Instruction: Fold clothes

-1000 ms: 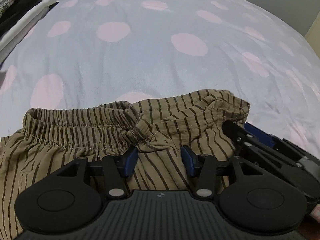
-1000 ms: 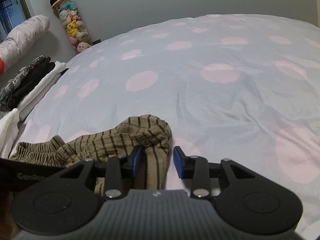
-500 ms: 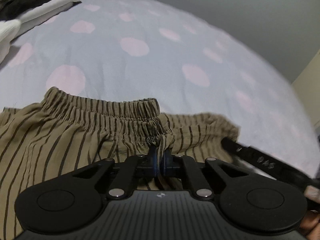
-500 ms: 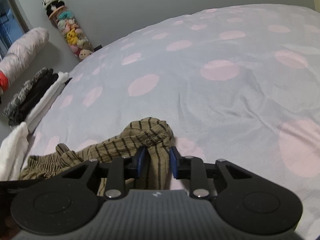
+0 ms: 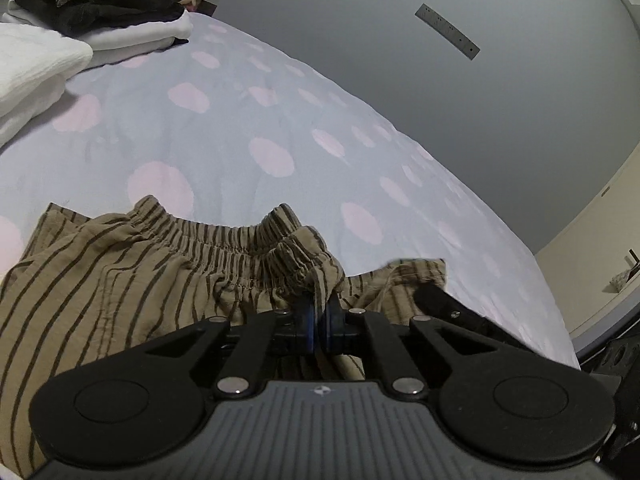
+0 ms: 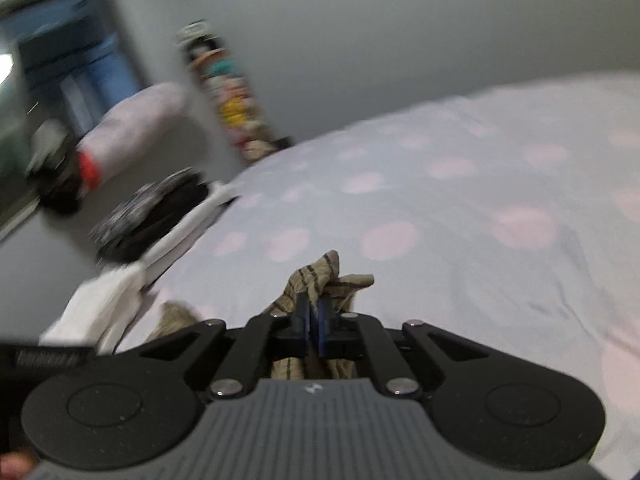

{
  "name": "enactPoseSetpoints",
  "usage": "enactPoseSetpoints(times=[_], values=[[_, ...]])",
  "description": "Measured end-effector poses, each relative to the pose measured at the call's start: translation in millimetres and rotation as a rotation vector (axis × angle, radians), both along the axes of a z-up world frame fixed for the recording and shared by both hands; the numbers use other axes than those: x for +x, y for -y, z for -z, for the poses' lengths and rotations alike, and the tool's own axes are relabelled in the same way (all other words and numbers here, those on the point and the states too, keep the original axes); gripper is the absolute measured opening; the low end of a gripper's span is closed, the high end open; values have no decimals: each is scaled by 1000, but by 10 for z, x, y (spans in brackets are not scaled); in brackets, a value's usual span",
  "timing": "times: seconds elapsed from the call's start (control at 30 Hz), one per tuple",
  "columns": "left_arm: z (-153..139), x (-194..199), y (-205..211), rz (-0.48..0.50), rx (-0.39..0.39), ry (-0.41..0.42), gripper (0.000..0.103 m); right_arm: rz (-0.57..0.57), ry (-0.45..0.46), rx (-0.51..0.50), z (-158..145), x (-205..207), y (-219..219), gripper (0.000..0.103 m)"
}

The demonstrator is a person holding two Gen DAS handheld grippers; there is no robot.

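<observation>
Left wrist view: both grippers are clamped on the striped shorts (image 5: 120, 280) on the dotted bed (image 5: 280, 128).

Going left to right from the shorts as landmark, the left view alone shows the folded stack (image 5: 92, 12) up and left of them, the shorts' gathered elastic waistband and brown-on-tan stripes spread wide, the left gripper (image 5: 319, 316) with jaws pressed together on a bunched fold at the waistband's right end, and part of the right gripper (image 5: 452, 312) just right of it. The right view, blurred, shows instead a window, a rolled quilt (image 6: 136, 120) and a toy column (image 6: 228, 96) beyond the shorts (image 6: 320, 276), whose pinched tip rises off the bed (image 6: 480, 220) between the right gripper's (image 6: 314, 316) closed jaws.
</observation>
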State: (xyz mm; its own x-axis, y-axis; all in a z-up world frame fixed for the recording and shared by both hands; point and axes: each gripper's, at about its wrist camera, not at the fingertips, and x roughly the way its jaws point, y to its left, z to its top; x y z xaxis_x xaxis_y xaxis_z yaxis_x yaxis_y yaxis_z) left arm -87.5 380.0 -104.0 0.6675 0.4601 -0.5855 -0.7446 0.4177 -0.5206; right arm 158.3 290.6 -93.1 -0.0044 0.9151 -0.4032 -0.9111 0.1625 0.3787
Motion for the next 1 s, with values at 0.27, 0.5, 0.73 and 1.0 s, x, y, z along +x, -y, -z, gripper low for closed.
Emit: enactPoseSetpoints(times=[0.27, 0.5, 0.73, 1.0], values=[[-44, -32, 50, 25, 19, -8, 6, -29, 113, -76, 51, -209, -111, 5], [36, 319, -10, 118, 35, -119, 6, 207, -221, -144, 191, 443, 19, 5], [290, 752, -223, 226, -37, -251, 6, 177, -356, -125, 253, 562, 73, 5], [482, 967, -304, 239, -68, -350, 10, -8, -447, -77, 231, 402, 13, 5]])
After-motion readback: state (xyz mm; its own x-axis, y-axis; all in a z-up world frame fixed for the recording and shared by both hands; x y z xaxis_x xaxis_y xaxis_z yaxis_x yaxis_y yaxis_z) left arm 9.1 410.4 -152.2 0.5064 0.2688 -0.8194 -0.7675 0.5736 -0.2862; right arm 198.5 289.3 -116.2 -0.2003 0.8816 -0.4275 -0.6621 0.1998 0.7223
